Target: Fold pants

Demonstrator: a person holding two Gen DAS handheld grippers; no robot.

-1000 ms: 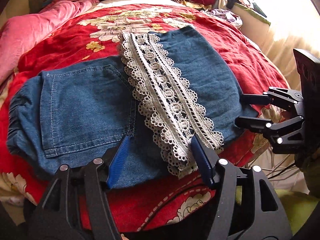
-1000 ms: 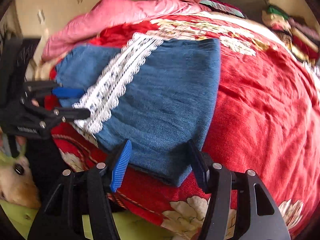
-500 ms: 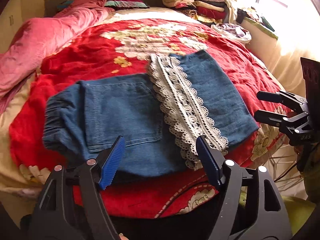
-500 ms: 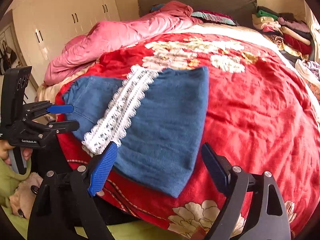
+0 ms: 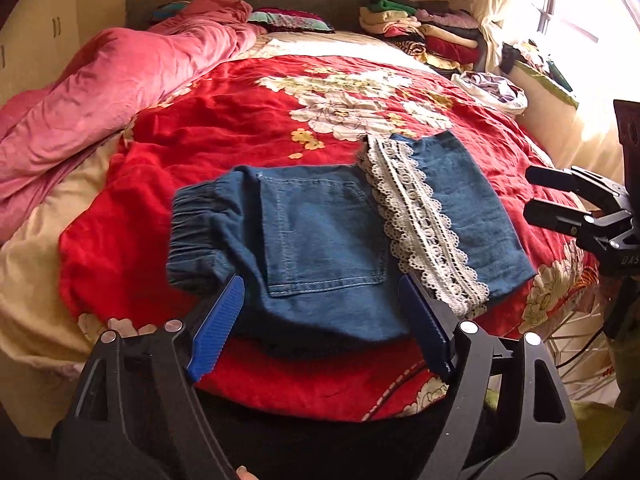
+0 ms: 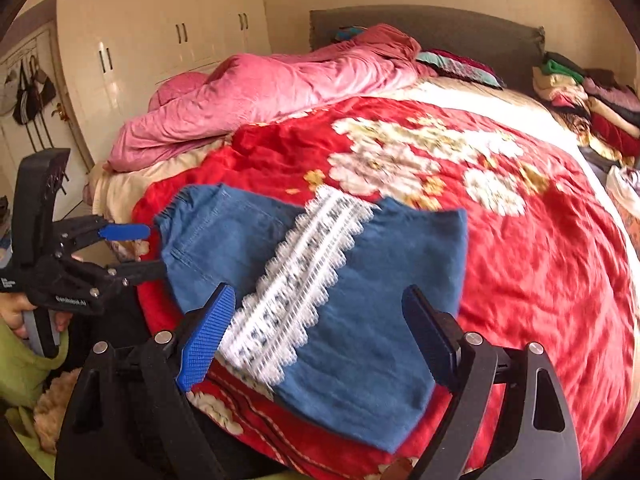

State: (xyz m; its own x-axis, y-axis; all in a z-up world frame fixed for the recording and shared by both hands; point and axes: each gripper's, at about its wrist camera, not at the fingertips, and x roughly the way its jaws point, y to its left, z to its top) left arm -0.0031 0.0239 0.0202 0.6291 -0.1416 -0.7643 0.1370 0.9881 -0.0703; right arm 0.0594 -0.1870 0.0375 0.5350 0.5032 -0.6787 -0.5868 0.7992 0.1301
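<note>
Folded blue denim pants (image 5: 320, 232) with a white lace trim (image 5: 420, 224) lie flat on the red floral blanket (image 5: 240, 128) near the bed's front edge. My left gripper (image 5: 320, 284) hovers above their near edge, jaws opening, nothing between the pads. In the right wrist view the pants (image 6: 392, 280) and lace (image 6: 308, 276) lie below my right gripper (image 6: 318, 294), which is open and holds nothing. Each gripper shows in the other's view: the right gripper (image 5: 530, 194) at the right, the left gripper (image 6: 152, 250) at the left, held by a hand.
A pink duvet (image 5: 120, 92) is bunched along the bed's left side. Stacks of folded clothes (image 5: 432, 32) sit at the far right by the headboard. A white wardrobe (image 6: 160, 40) and hanging bags (image 6: 28, 88) stand left of the bed. A bright window is at the right.
Both grippers have pulled up and back from the pants, which now look smaller and lie free. Both pairs of jaws have spread wider.
</note>
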